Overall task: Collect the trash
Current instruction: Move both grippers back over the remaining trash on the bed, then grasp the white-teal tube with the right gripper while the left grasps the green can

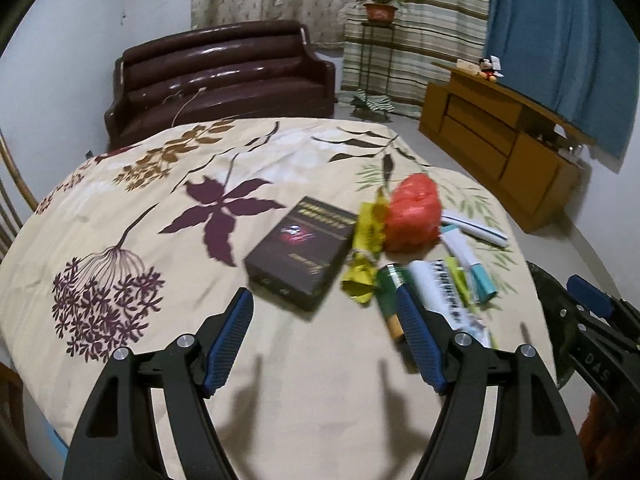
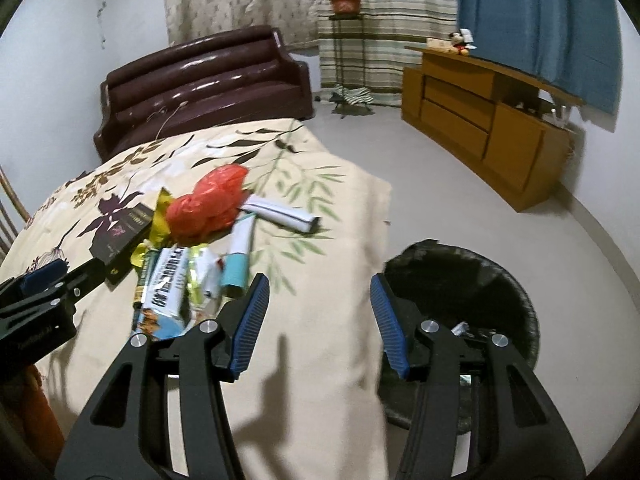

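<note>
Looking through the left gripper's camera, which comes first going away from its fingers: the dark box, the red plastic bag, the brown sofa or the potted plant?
1. dark box: on the bedspread, just beyond the left gripper
2. red plastic bag: farther up, to the right
3. brown sofa: past the bed's far edge
4. potted plant: on a stand by the curtains

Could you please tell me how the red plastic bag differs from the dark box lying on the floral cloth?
The red plastic bag is crumpled, rounded and bright; the dark box is flat, rectangular, rigid-looking and nearly black with printed lettering. The bag sits among the other wrappers; the box lies at the pile's edge. Both rest on the floral cloth, untouched by either claw.
</note>
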`<control>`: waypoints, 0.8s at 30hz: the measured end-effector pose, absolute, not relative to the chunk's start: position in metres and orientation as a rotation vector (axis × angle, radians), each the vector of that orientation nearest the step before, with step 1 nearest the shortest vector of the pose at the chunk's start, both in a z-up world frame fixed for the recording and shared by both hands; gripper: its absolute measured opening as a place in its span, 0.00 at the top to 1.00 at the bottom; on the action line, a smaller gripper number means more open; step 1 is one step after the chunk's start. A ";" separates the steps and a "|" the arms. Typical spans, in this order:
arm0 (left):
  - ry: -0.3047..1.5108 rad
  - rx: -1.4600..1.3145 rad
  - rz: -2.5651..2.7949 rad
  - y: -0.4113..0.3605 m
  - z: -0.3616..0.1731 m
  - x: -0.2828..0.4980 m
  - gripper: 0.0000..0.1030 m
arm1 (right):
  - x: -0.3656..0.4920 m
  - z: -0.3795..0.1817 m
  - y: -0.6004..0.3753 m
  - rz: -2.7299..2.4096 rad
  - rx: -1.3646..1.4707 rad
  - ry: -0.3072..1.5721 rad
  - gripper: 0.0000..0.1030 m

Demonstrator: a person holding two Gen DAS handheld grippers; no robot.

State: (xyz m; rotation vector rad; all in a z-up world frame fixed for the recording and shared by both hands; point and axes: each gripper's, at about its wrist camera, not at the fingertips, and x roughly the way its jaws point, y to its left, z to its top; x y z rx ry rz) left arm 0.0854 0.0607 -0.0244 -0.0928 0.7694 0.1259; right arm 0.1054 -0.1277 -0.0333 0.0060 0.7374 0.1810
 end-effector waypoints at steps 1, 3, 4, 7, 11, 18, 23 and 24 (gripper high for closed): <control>0.771 -0.096 0.130 0.064 -0.025 0.085 0.31 | 0.108 -0.034 -0.123 0.189 0.000 0.743 0.50; 0.773 -0.102 0.136 0.070 -0.027 0.084 0.31 | 0.111 -0.034 -0.116 0.200 -0.010 0.749 0.50; 0.774 -0.103 0.138 0.072 -0.027 0.084 0.31 | 0.113 -0.034 -0.111 0.207 -0.017 0.752 0.50; 0.778 -0.113 0.146 0.080 -0.029 0.087 0.31 | 0.120 -0.034 -0.101 0.220 -0.035 0.758 0.50; 0.782 -0.123 0.157 0.089 -0.031 0.091 0.31 | 0.129 -0.037 -0.090 0.230 -0.051 0.771 0.51; 0.789 -0.143 0.173 0.101 -0.035 0.099 0.31 | 0.145 -0.040 -0.078 0.237 -0.070 0.796 0.52; 0.797 -0.150 0.171 0.105 -0.037 0.104 0.31 | 0.154 -0.044 -0.069 0.247 -0.097 0.821 0.61; 0.798 -0.152 0.170 0.105 -0.037 0.106 0.31 | 0.155 -0.045 -0.068 0.248 -0.100 0.823 0.62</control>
